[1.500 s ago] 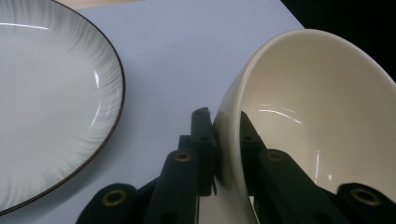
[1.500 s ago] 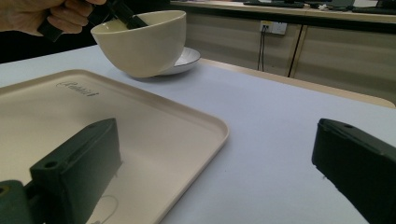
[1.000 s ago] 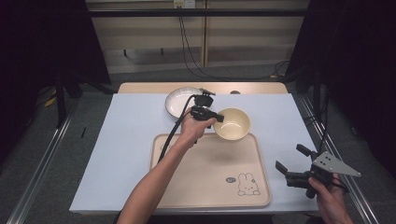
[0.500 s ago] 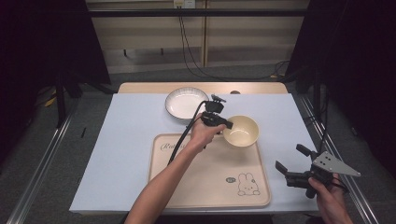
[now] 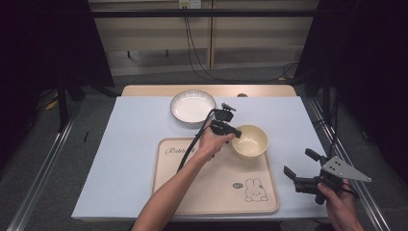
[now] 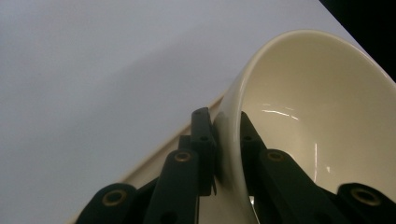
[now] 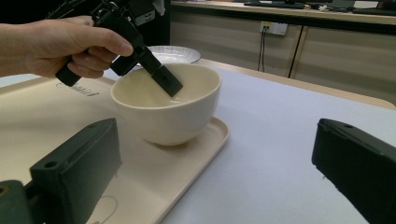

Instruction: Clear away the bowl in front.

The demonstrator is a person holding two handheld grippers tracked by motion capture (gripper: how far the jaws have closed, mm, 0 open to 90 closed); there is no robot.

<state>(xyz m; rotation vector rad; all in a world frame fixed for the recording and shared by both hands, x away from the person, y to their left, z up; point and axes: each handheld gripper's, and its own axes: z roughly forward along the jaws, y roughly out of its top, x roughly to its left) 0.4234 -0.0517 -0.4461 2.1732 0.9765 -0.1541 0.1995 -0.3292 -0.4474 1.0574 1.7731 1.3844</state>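
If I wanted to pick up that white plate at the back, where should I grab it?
Grab the white plate by its rim. It lies flat and shallow on the table cover, so only the raised edge gives the jaws something to pinch. Coming from its near left side is probably easiest, since the cream bowl and the left gripper crowd the near right.

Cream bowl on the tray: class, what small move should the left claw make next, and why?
Probably open. The left claw pinches the wall of the cream bowl, one jaw inside and one outside, and the bowl appears to sit upright on the tray at its far right corner.
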